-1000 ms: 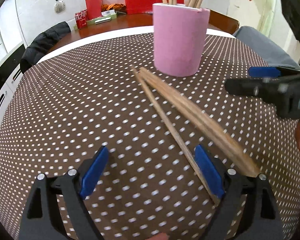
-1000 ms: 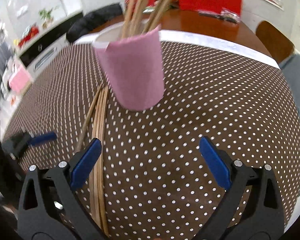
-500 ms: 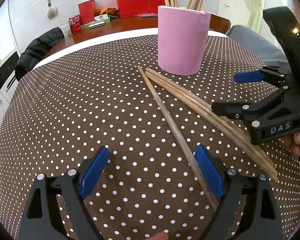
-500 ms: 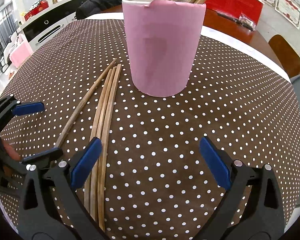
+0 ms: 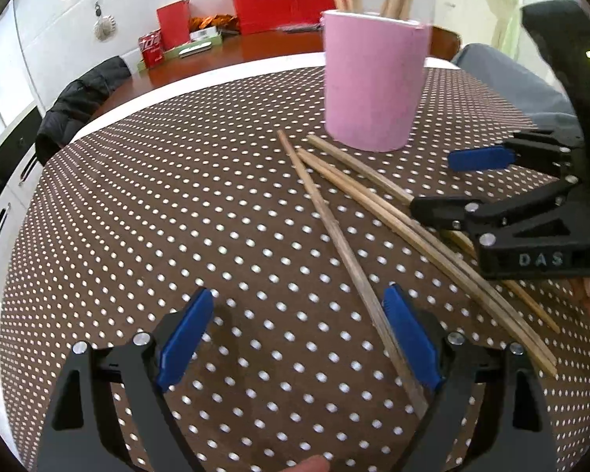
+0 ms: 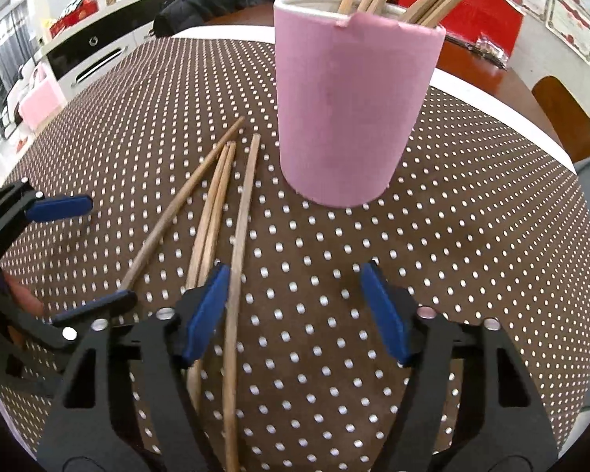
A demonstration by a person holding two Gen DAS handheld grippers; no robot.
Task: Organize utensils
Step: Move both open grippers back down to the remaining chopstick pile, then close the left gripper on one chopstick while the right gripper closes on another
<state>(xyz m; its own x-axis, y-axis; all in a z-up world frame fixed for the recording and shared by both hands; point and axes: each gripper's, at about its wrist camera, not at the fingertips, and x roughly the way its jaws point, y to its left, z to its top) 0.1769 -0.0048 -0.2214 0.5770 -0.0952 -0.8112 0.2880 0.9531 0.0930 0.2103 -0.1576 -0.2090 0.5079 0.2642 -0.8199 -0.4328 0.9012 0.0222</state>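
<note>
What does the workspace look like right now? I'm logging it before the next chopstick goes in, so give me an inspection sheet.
Surface: brown dotted tablecloth, flat.
Job's things: pink cup upright, holding chopsticks; four loose chopsticks lying beside it.
Clutter: nothing seen on the cloth.
Grippers: left gripper open, one chopstick by its right finger; right gripper closing, one chopstick between the jaws, not yet pinched.
Cables: nothing seen.
Surroundings: red boxes on a wooden table behind; dark jacket on a chair.

White tiled wall (image 5: 59, 31); dark jacket (image 5: 82, 98) draped over what appears to be a chair; wooden desk (image 5: 255, 45) behind.
</note>
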